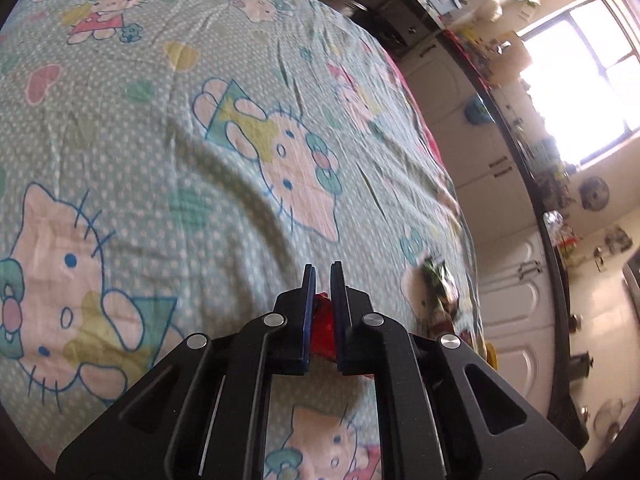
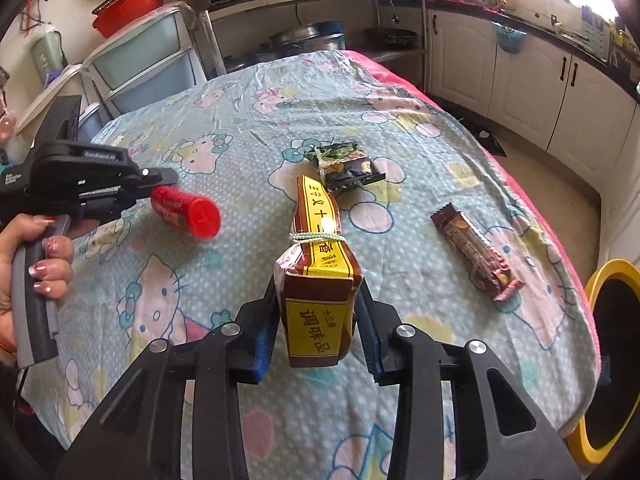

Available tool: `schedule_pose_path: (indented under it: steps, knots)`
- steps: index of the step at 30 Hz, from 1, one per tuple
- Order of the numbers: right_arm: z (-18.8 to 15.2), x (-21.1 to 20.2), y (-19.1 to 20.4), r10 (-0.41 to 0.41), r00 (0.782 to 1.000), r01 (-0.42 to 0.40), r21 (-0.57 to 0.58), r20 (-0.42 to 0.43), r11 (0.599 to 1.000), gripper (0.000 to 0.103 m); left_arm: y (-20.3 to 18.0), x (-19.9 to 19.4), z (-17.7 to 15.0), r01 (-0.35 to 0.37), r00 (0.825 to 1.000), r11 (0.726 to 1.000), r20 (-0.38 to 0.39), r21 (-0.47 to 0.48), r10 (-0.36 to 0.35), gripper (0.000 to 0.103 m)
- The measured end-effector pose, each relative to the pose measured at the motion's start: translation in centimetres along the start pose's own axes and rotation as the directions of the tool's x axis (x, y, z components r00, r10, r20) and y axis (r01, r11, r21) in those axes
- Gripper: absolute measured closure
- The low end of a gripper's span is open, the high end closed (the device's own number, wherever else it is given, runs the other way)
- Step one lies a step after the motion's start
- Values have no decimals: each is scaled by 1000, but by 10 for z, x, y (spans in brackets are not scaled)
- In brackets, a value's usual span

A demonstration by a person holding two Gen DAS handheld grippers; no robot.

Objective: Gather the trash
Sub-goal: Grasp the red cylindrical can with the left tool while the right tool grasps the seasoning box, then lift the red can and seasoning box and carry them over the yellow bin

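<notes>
Two handheld grippers over a cartoon-print cloth [image 2: 248, 120].
Left gripper [image 1: 322, 276] clamps a red tube [image 2: 188, 212]; right gripper [image 2: 318, 320], part-open, grips a brown-yellow packet [image 2: 316, 276].

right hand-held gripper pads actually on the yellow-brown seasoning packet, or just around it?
Touching. The right wrist view shows the right hand-held gripper with both blue pads pressed against the sides of the seasoning packet, no gap on either side.

The yellow-rimmed bin [image 2: 612, 360] is cut off by the right edge.
</notes>
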State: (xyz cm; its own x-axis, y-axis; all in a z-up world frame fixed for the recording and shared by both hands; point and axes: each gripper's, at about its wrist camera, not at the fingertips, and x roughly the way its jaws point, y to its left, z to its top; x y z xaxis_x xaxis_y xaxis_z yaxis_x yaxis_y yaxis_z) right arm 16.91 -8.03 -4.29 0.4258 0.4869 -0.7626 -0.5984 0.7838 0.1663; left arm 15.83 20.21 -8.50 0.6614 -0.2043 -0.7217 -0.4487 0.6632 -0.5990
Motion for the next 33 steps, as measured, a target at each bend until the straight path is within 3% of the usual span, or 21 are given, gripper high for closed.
schedule_pose_path:
  steps: [8, 16, 17, 19, 20, 25, 27, 33]
  knots:
    - [-9, -29, -9, 3, 999, -4, 15, 52, 1000, 69, -20, -4, -16, 31, 999, 993, -48, 111, -26, 103]
    - [-13, -53, -21, -28, 996, 26, 22, 89, 999, 70, -46, -10, -24, 27, 999, 967, -52, 253, -14, 103]
    - [-14, -54, -23, -27, 995, 25, 28, 93, 999, 70, -46, -11, -26, 18, 998, 966, -59, 260, -3, 100]
    - [-14, -59, -27, -31, 994, 27, 36, 107, 999, 70, -43, -16, -31, -9, 997, 964, -71, 267, 29, 76]
    - [-14, -61, -29, -29, 993, 25, 38, 112, 999, 70, -42, -18, -35, -31, 996, 963, -75, 268, 53, 56]
    - [-13, -76, -36, -48, 986, 41, 44, 159, 998, 70, -36, -12, -55, -35, 984, 980, -166, 194, 68, 52]
    - [-12, -80, -37, -59, 984, 53, 42, 169, 998, 70, -33, -1, -60, -68, 978, 984, -183, 162, 98, 52]
    - [-12, -94, -50, -75, 977, 62, 71, 198, 996, 70, -47, 12, -60, -160, 977, 973, -116, 166, 180, 52]
